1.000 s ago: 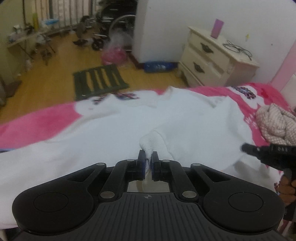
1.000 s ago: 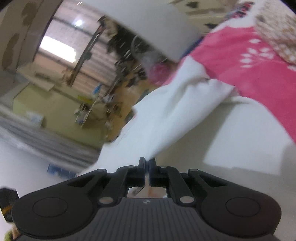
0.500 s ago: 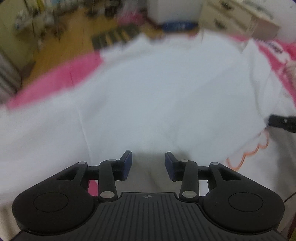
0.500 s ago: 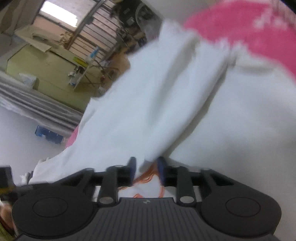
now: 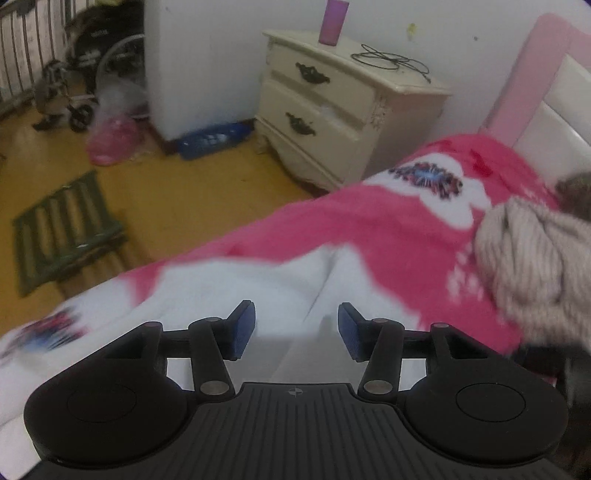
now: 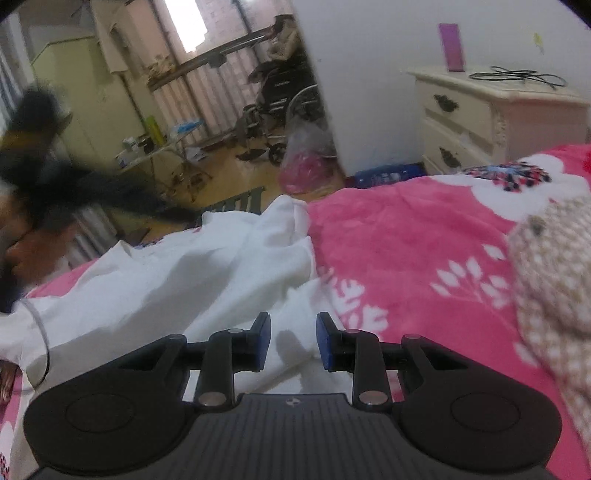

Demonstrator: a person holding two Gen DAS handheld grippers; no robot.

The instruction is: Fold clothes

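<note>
Left wrist view blurs the white garment beneath the opening, empty left hand-held gripper; right hand-held gripper released.

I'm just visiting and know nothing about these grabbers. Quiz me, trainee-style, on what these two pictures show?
1. True or false: the right gripper is clamped on the white garment.
2. What stands upright on the cream nightstand: A) a purple cup, B) a lamp, C) a clock?
3. Fill in: the white garment lies on a ____ blanket.

Key:
1. False. Its fingers stand apart with the cloth lying loose beneath them; the left gripper is opening too, gripping nothing.
2. A.
3. Pink, with white flowers.
</note>
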